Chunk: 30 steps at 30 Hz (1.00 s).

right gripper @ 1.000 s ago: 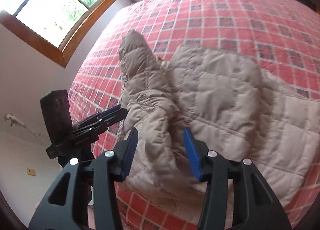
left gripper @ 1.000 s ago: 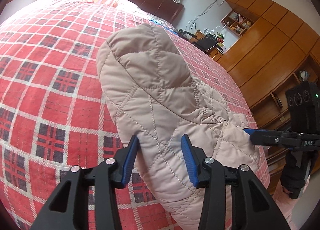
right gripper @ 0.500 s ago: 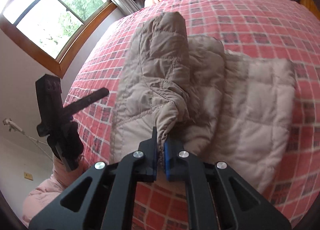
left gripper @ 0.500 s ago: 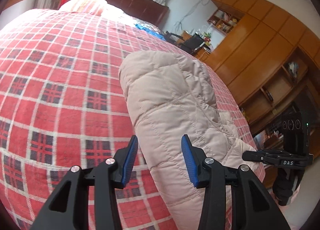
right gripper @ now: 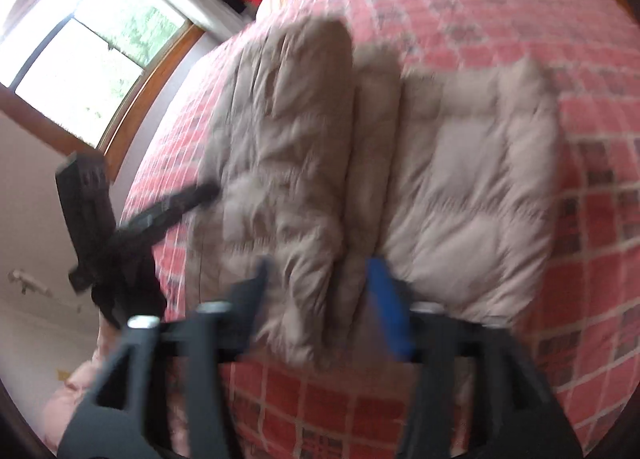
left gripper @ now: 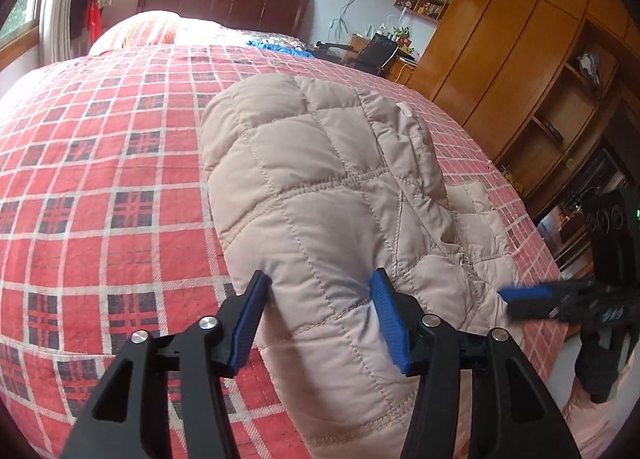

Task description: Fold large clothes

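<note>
A beige quilted jacket (left gripper: 320,179) lies folded lengthwise on the red plaid bedspread (left gripper: 100,179). My left gripper (left gripper: 322,319) is open, with its blue pads on either side of the jacket's near end and gripping nothing. My right gripper (left gripper: 528,295) shows at the right edge of the left wrist view, just off the jacket's hem. The right wrist view is blurred. In it my right gripper (right gripper: 320,299) is open over the jacket (right gripper: 460,179), and a sleeve (right gripper: 288,139) lies along the jacket's length. My left gripper (right gripper: 200,193) points at the jacket's left side.
The bed's near edge runs just below both grippers. A dark headboard (left gripper: 224,3) and a pillow (left gripper: 136,31) are at the far end. Wooden wardrobes (left gripper: 500,39) and a cluttered desk (left gripper: 376,51) stand to the right. A window (right gripper: 80,71) is on the left. A pink sleeve (right gripper: 80,387) holds the left gripper.
My right gripper was shut on the sleeve cuff half a second ago. It is now open, and the sleeve lies on the jacket. The left gripper stays open and has tilted upward.
</note>
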{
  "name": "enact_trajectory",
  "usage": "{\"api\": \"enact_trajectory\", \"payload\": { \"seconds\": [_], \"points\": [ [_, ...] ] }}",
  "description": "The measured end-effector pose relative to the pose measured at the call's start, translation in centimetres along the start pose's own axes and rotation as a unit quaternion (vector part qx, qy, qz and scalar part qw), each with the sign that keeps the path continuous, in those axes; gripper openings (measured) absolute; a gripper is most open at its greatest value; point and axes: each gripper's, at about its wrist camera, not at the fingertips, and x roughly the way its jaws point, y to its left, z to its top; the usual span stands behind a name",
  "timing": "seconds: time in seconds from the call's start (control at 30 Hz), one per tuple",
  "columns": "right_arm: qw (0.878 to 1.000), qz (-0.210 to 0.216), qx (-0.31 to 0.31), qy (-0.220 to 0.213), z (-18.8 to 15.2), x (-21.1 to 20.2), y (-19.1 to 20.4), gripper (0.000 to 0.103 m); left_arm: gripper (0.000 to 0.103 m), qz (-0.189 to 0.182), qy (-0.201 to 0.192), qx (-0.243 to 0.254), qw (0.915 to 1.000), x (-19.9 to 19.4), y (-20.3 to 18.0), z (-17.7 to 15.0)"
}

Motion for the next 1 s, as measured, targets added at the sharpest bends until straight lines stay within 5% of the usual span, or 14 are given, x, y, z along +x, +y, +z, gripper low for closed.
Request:
{"api": "enact_trajectory", "payload": {
  "seconds": [0.37, 0.7, 1.0],
  "points": [
    [0.999, -0.003, 0.030, 0.045, 5.8, 4.6, -1.9, 0.071, 0.055, 0.013, 0.000, 0.004, 0.9999, 0.2, -0.3, -0.2],
    [0.997, -0.050, -0.025, 0.054, 6.0, 5.4, 0.3, 0.018, 0.055, 0.025, 0.001, 0.005, 0.9997, 0.3, -0.2, -0.2],
    [1.000, -0.005, -0.006, 0.011, 5.1, 0.9, -0.9, 0.010, 0.058, 0.010, 0.000, 0.016, 0.9998, -0.9, -1.6, -0.2]
  ]
}}
